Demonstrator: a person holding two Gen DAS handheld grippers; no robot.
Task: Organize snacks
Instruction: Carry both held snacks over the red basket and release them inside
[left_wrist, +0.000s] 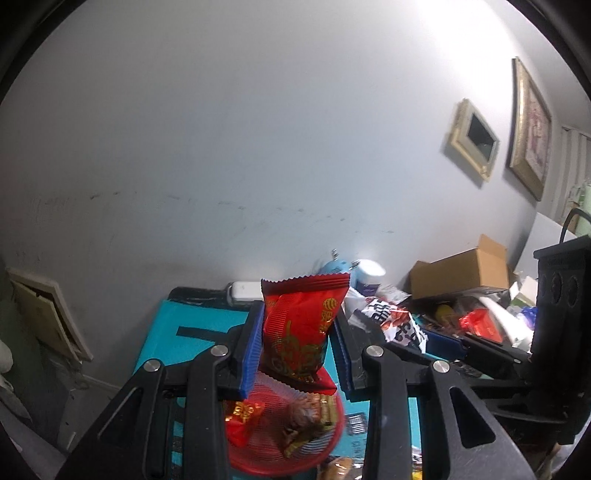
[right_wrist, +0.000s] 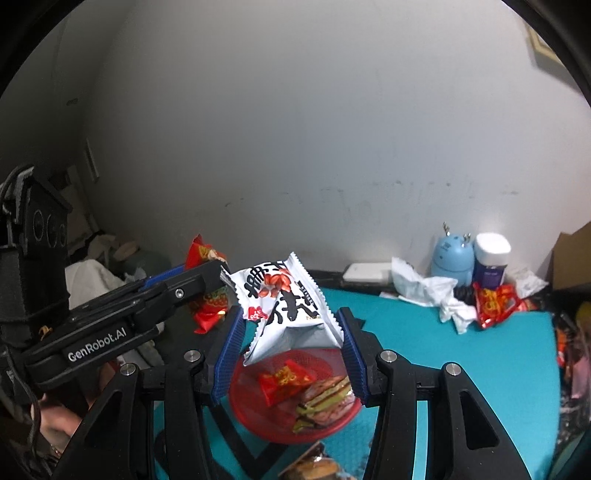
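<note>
Left gripper (left_wrist: 295, 332) clamped on a red snack packet (left_wrist: 301, 328), held upright in the air. Right gripper (right_wrist: 291, 336) clamped on a white snack bag (right_wrist: 286, 314) with black lettering, also lifted. Both hang above a red mesh basket (right_wrist: 255, 421) at 6 o'clock of each claw, on a teal mat (right_wrist: 461, 354).

Progress: partway. The basket already holds a small red candy packet (right_wrist: 286, 380) and a wafer pack (right_wrist: 325, 400); the two held snacks are not yet in.

Left to sort: a loose red packet (right_wrist: 495, 299) at 2 o'clock in the right view, and some wrapped snack (right_wrist: 314, 465) at the bottom edge.

Clutter: crumpled tissue (right_wrist: 439, 295), blue figurine (right_wrist: 452, 258), white-capped jar (right_wrist: 491, 258), cardboard box (left_wrist: 461, 269). The two claws sit close together over one basket, so they may bump.
</note>
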